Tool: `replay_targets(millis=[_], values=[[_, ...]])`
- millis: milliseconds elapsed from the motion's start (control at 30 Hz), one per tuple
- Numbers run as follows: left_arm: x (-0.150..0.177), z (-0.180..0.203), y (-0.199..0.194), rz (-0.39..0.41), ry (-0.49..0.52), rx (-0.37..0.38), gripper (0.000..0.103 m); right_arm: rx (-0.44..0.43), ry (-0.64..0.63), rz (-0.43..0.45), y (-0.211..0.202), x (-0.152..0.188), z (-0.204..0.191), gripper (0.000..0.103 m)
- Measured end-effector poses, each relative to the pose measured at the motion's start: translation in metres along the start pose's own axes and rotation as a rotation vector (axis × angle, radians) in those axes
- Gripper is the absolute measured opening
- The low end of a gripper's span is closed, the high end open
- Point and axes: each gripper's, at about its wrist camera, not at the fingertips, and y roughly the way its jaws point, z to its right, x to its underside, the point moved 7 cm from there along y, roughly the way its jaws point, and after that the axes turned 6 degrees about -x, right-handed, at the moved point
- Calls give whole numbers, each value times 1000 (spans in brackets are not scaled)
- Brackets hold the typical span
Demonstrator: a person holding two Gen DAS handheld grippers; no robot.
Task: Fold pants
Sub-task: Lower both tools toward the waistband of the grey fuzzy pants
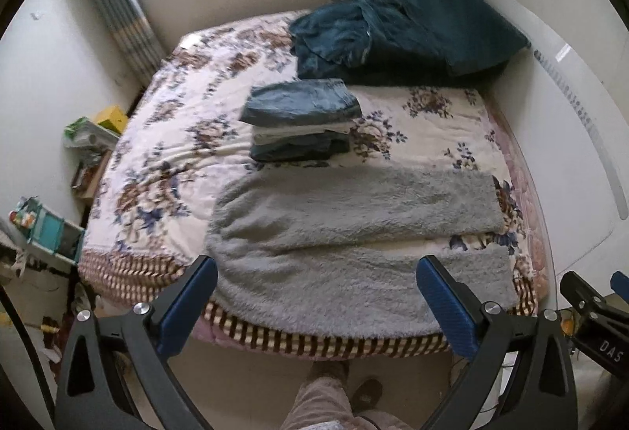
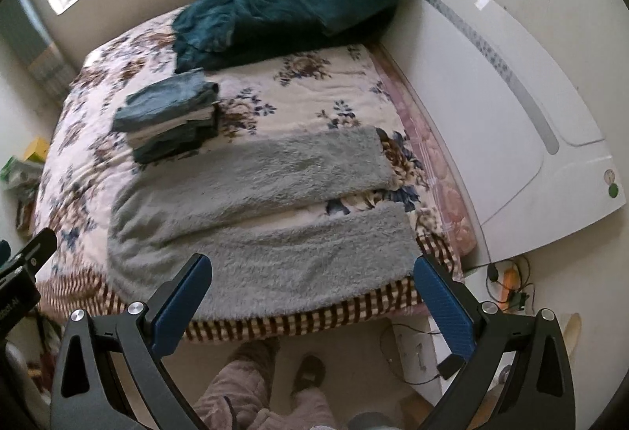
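Observation:
Grey fleecy pants (image 1: 346, 233) lie flat on the floral bed cover (image 1: 177, 139), waist to the left, two legs stretched right with a narrow gap between them. They also show in the right wrist view (image 2: 259, 229). My left gripper (image 1: 316, 274) is open and empty, held above the bed's near edge over the waist and near leg. My right gripper (image 2: 312, 272) is open and empty, above the near leg by the bed edge. Its body shows at the right in the left wrist view (image 1: 597, 316).
A stack of folded clothes (image 1: 300, 125) sits behind the pants, also in the right wrist view (image 2: 169, 119). A dark teal blanket and pillow (image 1: 409, 32) lie at the head. A white headboard (image 2: 511, 95) is on the right. The person's legs and slippers (image 2: 275, 382) stand by the bed.

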Motion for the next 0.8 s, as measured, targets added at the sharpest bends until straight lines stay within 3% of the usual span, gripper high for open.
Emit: replay_targets(millis=[300, 433, 567, 800], values=[[-64, 17, 132, -106, 54, 45, 103, 79, 67, -61, 136, -68, -4, 103], [-88, 14, 207, -119, 56, -17, 103, 143, 57, -78, 204, -90, 8, 103], [-95, 15, 282, -161, 88, -83, 103, 192, 49, -150, 282, -106, 29, 103], [-87, 60, 413, -268, 273, -170, 103, 192, 8, -255, 415, -130, 47, 103]])
